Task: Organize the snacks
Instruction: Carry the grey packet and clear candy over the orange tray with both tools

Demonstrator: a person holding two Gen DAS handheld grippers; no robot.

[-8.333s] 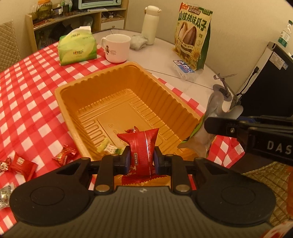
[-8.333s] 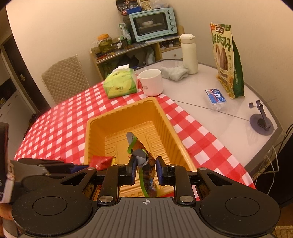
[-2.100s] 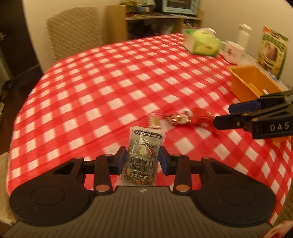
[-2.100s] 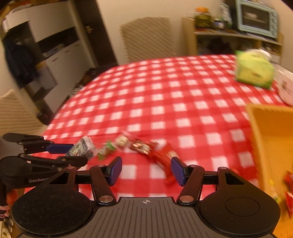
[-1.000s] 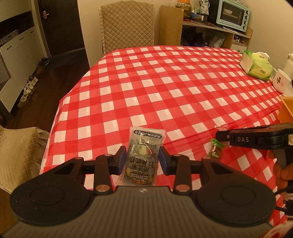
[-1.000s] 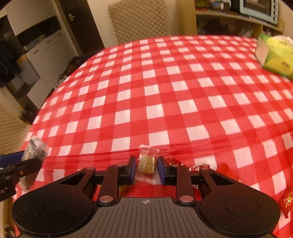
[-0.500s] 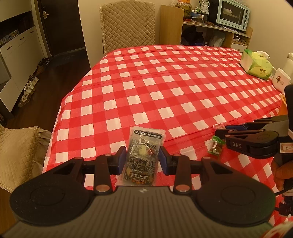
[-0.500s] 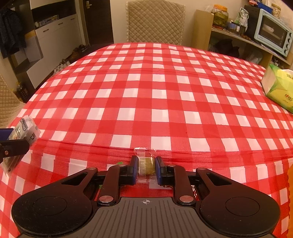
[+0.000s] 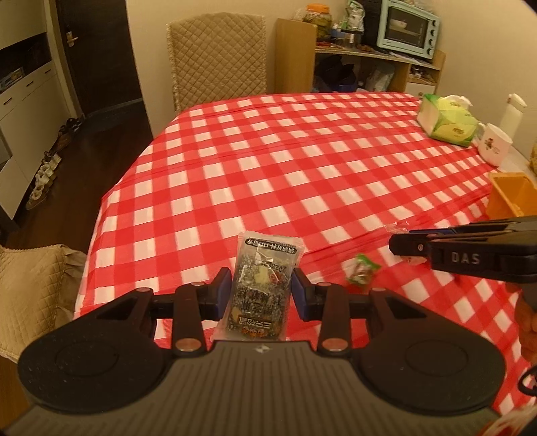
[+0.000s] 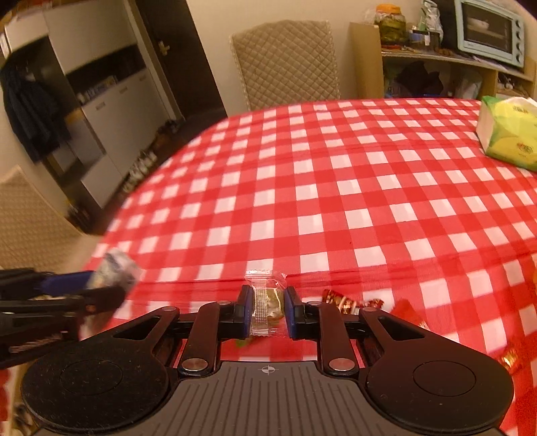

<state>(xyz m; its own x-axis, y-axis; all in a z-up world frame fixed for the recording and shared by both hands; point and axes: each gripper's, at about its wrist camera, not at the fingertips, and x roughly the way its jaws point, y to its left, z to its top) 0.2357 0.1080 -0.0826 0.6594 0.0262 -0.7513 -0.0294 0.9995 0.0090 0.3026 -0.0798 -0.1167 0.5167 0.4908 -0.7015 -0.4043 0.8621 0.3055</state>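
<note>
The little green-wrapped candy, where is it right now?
In the left wrist view, the green-wrapped candy lies on the checked tablecloth, right of the left gripper, just below the right gripper's tips.

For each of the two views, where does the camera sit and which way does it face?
Left wrist: on the left hand-held gripper, facing down across the checked tablecloth toward the chair; grips a dark snack packet; a hand shows at right.
Right wrist: on the right hand-held gripper, same direction; grips a small clear-wrapped snack.
Shared: tablecloth, chair, tissue pack, toaster oven.
</note>
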